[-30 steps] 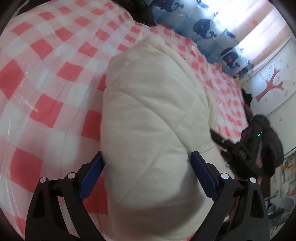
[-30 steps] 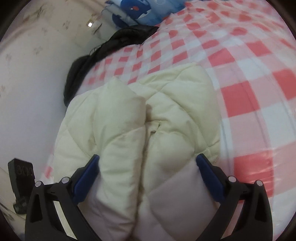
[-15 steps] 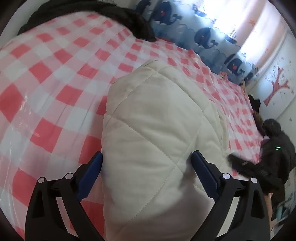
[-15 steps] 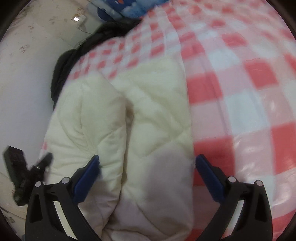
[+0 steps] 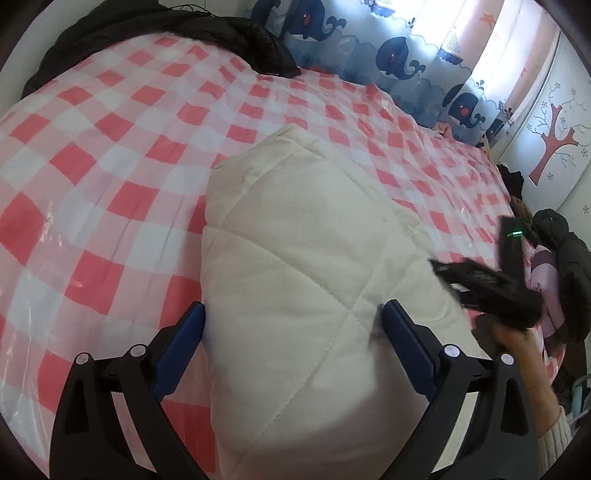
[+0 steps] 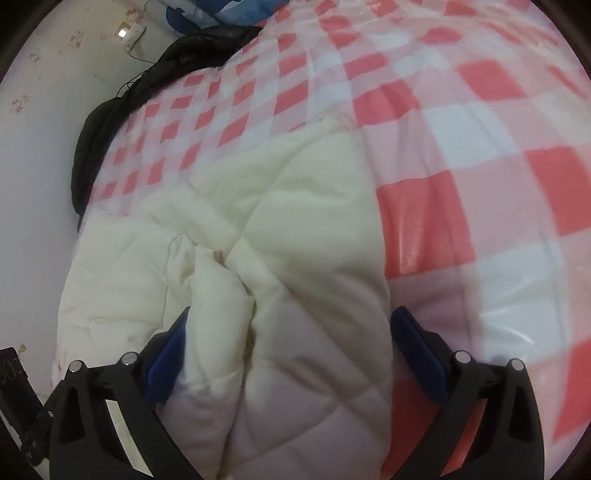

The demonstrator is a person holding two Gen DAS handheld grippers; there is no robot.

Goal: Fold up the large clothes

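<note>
A cream quilted coat [image 5: 306,258], already doubled into a thick bundle, lies on a red-and-white checked bed cover [image 5: 110,177], its long axis running from 6 o'clock toward 12 o'clock in both wrist views. The left gripper [image 5: 291,325] straddles the near end of the bundle, blue fingers [image 5: 181,343] spread wide on either side and not pinching it; the padding bulges up between them. The right gripper [image 6: 291,325] frames the opposite end the same way, jaws released, one finger [image 6: 170,350] nestled against a puffy fold at 8 o'clock and the other clear of the cloth at 4 o'clock over the bed cover. From the left wrist view the right gripper appears at 3 o'clock, held in the person's hand [image 5: 524,354] beside the coat's edge. Both tools sit equally close to their own ends, so the next move appears to turn on that lengthwise lie: closing on either end would allow one more fold along the axis. A dark garment [image 5: 184,33] lies heaped at 11 o'clock, well apart, with a whale-print curtain [image 5: 388,48] behind.
</note>
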